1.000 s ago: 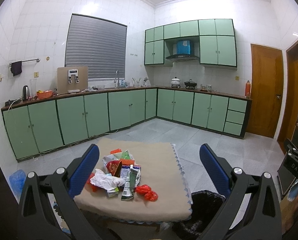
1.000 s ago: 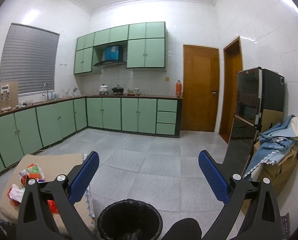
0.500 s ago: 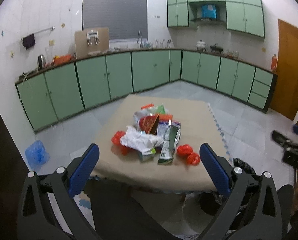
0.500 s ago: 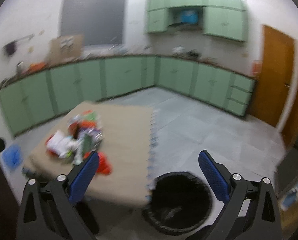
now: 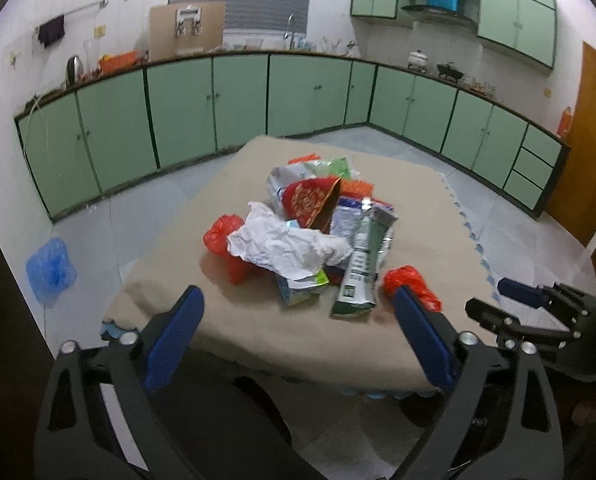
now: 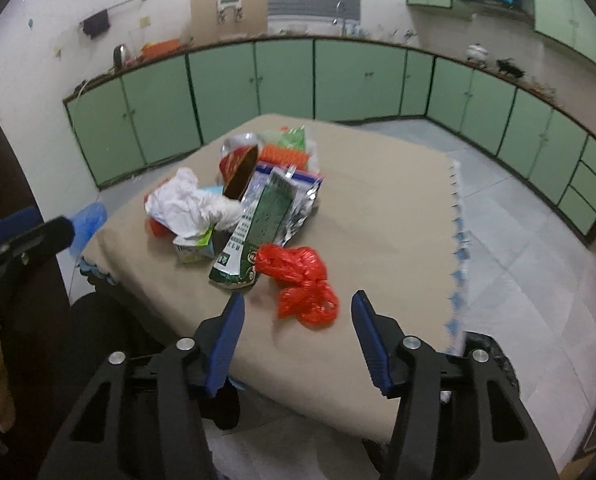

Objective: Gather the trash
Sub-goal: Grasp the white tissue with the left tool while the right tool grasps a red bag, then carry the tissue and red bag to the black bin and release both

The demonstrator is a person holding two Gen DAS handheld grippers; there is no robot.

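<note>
Nearest the lens, the right gripper [image 6: 296, 312] spreads wide and empty, lined up on the red plastic bag [image 6: 299, 280] just ahead, while the left gripper [image 5: 296, 312], also agape, faces the trash pile [image 5: 313, 232] heaped mid-table [image 5: 417, 208], presumably gathered there for easy picking.

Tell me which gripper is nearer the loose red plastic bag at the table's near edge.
Right. The right gripper is open just short of the red plastic bag, which lies between its fingertips. The left gripper, also open, faces the trash pile, with the bag off by its right finger.
</note>
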